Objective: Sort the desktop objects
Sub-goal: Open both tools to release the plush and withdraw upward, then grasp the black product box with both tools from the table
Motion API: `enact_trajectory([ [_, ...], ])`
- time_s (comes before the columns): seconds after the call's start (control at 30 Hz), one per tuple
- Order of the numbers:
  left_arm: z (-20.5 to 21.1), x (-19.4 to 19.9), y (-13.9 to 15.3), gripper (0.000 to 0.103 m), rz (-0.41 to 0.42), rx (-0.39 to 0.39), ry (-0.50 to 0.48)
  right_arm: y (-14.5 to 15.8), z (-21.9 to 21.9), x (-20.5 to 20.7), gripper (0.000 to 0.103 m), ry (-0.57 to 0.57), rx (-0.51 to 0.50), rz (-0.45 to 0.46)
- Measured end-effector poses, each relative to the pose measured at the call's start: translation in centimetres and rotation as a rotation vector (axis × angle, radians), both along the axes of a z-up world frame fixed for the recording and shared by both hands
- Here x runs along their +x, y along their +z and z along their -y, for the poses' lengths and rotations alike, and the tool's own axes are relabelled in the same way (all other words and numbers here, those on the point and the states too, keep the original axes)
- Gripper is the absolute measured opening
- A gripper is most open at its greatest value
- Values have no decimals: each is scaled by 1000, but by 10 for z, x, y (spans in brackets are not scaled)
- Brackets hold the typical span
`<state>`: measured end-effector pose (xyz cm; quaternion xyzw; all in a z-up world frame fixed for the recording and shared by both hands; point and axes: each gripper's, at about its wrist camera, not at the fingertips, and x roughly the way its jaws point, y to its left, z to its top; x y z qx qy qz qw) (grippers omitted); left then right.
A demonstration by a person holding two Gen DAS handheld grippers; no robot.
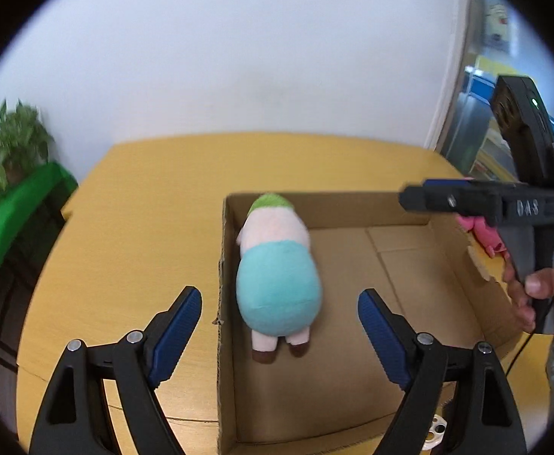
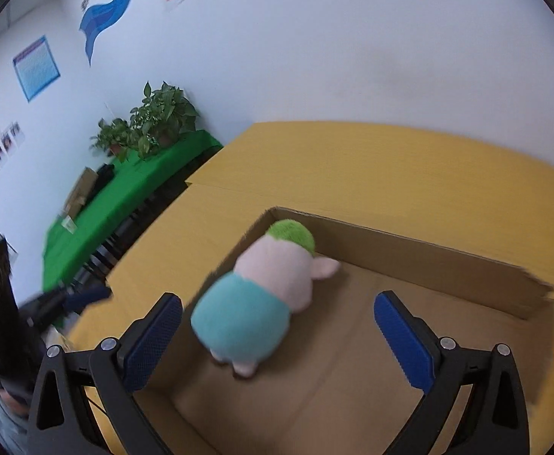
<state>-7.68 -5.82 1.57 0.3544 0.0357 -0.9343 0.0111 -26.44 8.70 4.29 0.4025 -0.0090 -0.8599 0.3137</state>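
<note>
Left gripper nearest the lens, jaws spread wide, blue pads bare, nothing between them, touching nothing. Right gripper same: splayed wide, empty, hovering above the box; from the left wrist view it shows side-on at right, held in a hand. Plush toy lies in the cardboard box, against the box's left wall, lying face-down with its feet toward the cameras: teal lower body, pale pink upper, green cap, pink legs with brown feet. Slightly motion-blurred in the right wrist view. Box is open-topped, right wall torn at the rim, sits on the yellow table. Pink item just outside the box's right wall, mostly hidden. Green-covered table with potted plants beyond.
</note>
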Motion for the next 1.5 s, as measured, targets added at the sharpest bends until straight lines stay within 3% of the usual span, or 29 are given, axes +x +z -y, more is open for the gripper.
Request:
enact_trajectory([
  [0.07,-23,18,12,89,-75,-38,4,9,-30,42,103,-39,57,-67],
  [0.1,-39,48,23,90,-104,-49,1,14,-42,67,103,-72,83,-102],
  [0.17,-46,40,21,93,-145,-60,-5,17,-64,102,103,-103,86,-138],
  [0.33,-83,77,24,93,-166,-34,-48,10,-98,164,103,-219,177,-186],
  [0.57,-122,99,17,93,-157,-88,-65,-14,-125,209,103,-282,194,-154],
  [0.83,-130,94,1,93,-131,-17,-92,-20,-144,232,103,-303,160,-174],
  [0.97,-134,95,-5,93,-98,77,-165,-24,-152,239,103,-301,164,-179],
  [1.13,-143,88,-37,93,49,209,-240,-49,-164,260,103,-209,77,-105],
  [1.27,-152,86,-69,93,134,256,-282,-92,-168,287,103,-117,95,4],
  [1.4,-164,78,-97,93,210,281,-332,-144,-164,309,103,-23,106,173],
  [1.5,-171,73,-114,93,262,330,-357,-160,-156,317,103,2,97,210],
])
